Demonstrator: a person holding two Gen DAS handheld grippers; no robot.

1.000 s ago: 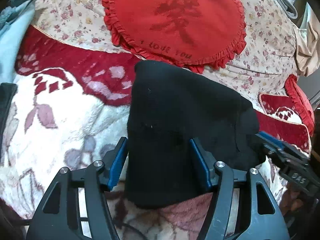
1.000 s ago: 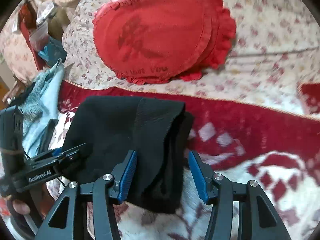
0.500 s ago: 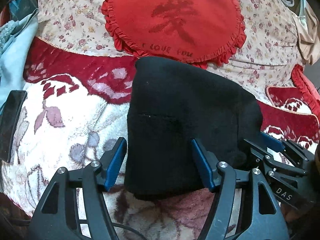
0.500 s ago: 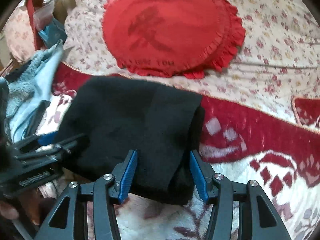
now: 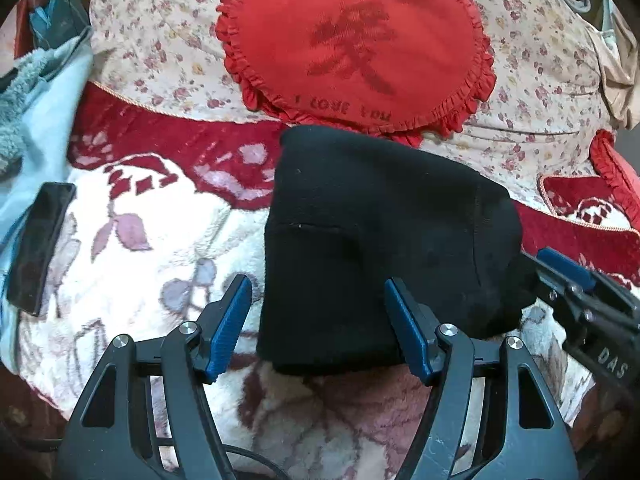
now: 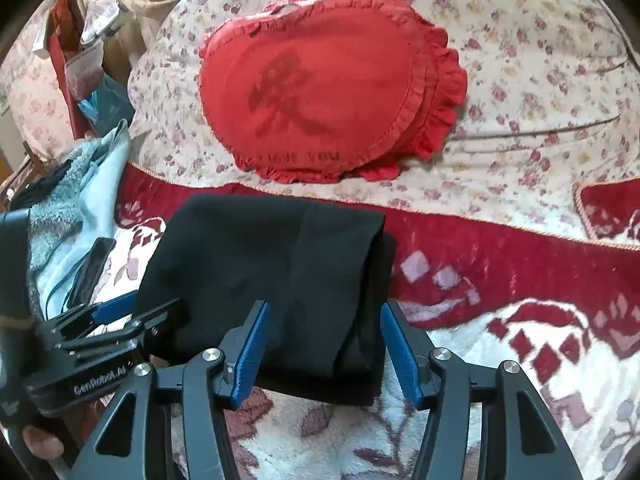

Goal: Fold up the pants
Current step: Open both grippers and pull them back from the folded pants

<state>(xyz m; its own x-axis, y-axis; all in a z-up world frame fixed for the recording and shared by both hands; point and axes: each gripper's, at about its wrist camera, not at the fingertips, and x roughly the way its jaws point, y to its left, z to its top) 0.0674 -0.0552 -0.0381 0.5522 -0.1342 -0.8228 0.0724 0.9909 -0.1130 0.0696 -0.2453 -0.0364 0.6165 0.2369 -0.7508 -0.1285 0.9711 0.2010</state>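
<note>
We see the black pants folded into a thick, squarish bundle with stacked layers at one side, lying on the red-and-white blanket below the red cushion. Our left gripper and right gripper, jaws just widened, straddle its near edge, gripping nothing.

My red heart cushion reads "I LOVE YOU" (under a large Chinese character). My left gripper says "GenRobot.AI"; my right gripper shows "DAS".
</note>
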